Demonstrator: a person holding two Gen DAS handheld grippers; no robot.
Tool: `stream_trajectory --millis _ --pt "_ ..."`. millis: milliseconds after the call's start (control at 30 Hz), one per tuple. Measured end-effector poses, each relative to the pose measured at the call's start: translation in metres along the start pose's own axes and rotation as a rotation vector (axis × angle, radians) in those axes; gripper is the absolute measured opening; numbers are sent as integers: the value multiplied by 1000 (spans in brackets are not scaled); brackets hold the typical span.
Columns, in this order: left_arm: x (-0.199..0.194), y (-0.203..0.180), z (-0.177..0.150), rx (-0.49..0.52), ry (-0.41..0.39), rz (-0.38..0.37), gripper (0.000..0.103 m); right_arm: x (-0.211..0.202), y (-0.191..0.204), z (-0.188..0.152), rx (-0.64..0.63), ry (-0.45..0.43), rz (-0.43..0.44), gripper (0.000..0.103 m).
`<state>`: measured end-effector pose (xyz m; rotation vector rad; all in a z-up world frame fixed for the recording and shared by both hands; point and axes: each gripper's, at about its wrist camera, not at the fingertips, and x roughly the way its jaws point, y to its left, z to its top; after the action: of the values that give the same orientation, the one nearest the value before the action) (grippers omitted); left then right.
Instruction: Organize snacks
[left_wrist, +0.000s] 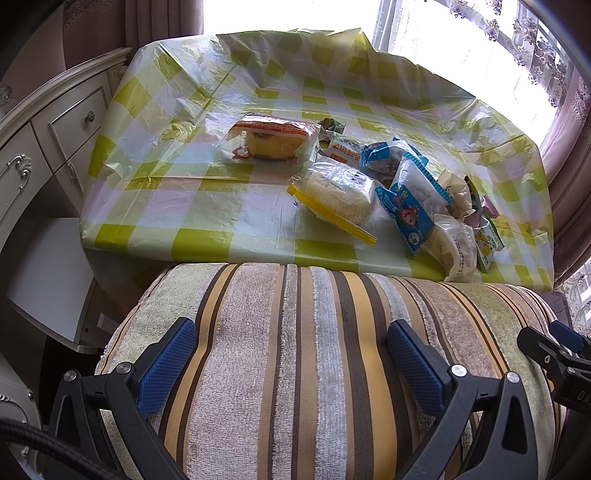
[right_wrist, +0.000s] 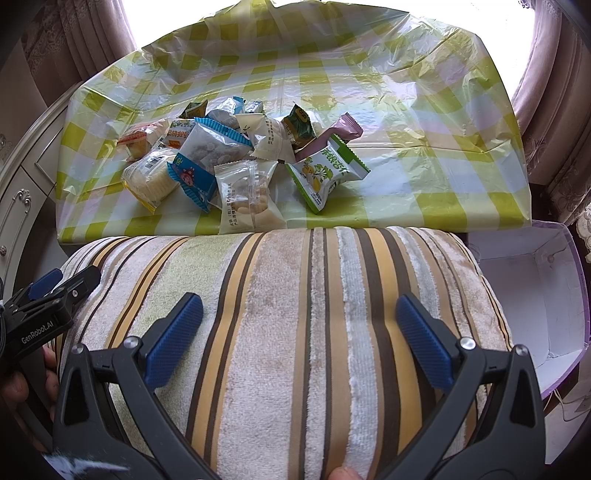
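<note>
Left wrist view shows my left hand-held gripper (left_wrist: 291, 354) with its two blue ribbed pads wide apart and nothing between them; it hangs above a striped cushion (left_wrist: 306, 369), not above the snacks. My right hand-held gripper (right_wrist: 299, 325) is the same in its own view, spread wide and empty, over the same cushion. As I judge it, the task is hardly begun: most of the snacks (right_wrist: 236, 162) lie in one loose heap on the table (right_wrist: 424, 184), near its front edge and toward the left, packets leaning on each other. Only a cake (left_wrist: 275, 140) in a clear wrapper lies a little apart to the left of the heap. A box (right_wrist: 524, 291), white inside, stands open on the right beside the cushion and below the table edge, and I see nothing in it; perhaps the snacks go there, but I cannot be sure. The packets are thin crinkly film, some clear, some printed blue or green, with serrated ends. The table cover is glossy plastic with green checks, wrinkled. The cushion is soft, like terry cloth.
</note>
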<state>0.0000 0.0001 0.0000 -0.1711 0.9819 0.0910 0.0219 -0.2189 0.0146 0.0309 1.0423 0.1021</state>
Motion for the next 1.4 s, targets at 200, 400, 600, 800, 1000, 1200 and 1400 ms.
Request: stream_trajectory --millis 200,400,600,800,1000,1200,1400 --pt "0 0 0 0 0 0 103 0 0 0 0 0 0 103" --pt "0 0 0 1 1 1 103 1 0 0 -3 1 -3 103" --pt "2 2 4 -8 3 -6 103 5 0 5 -22 18 14 103" --pt "15 2 20 -14 12 -24 103 13 -3 12 -21 43 43 103" --pt "27 -9 36 1 20 -40 102 21 -5 24 -44 70 57 103" --pt "41 -24 57 73 33 -23 102 36 -15 41 13 79 54 103" --pt "51 -41 77 167 -17 -30 102 51 -32 59 137 77 55 103"
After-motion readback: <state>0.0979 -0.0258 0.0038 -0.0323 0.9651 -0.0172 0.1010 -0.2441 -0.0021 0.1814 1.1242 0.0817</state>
